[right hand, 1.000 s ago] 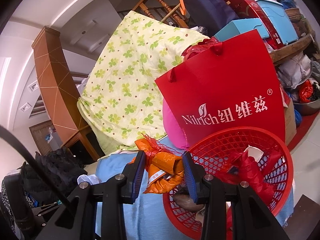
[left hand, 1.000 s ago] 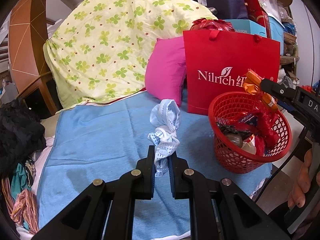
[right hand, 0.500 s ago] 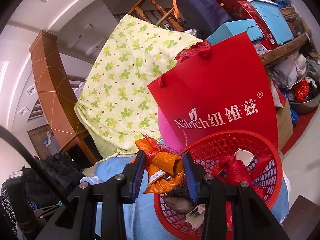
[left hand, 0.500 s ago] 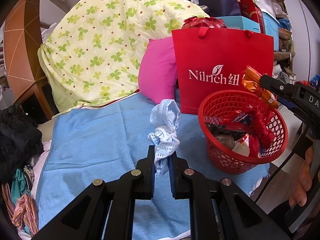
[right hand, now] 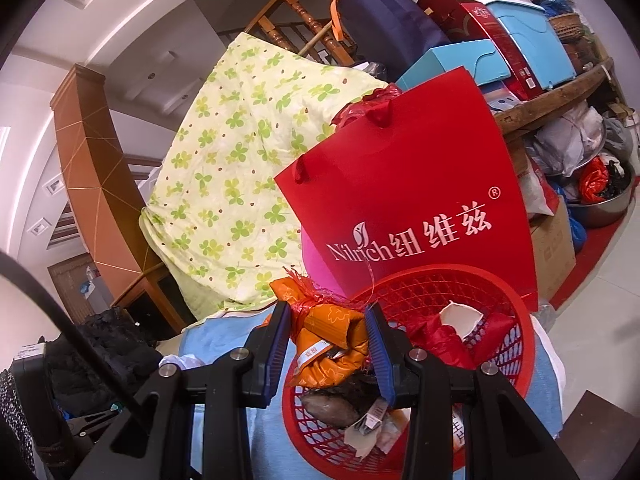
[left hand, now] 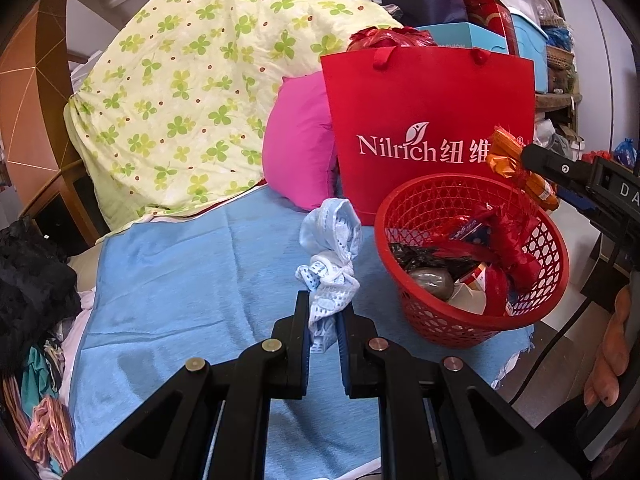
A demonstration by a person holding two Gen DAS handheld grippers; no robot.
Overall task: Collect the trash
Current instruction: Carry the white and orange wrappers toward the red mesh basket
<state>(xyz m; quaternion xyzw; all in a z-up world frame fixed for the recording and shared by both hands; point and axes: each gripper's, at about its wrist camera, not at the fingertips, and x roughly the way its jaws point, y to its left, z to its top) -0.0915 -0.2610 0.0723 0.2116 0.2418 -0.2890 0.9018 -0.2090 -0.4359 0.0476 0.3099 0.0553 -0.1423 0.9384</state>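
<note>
Trash: my right gripper [right hand: 327,336] clamps an orange wrapper [right hand: 330,334] above the basket [right hand: 516,320], lower right; my left gripper [left hand: 323,320] pinches a white rag [left hand: 330,256], centre.

White ceiling [right hand: 132,40] above a wooden stair railing [right hand: 304,20]; pale tiled floor [right hand: 600,292] at right

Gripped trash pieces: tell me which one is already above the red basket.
The orange wrapper, clamped in the right gripper, hangs over the red basket rim. The pale blue mesh wad in the left gripper is over the blue towel.
</note>
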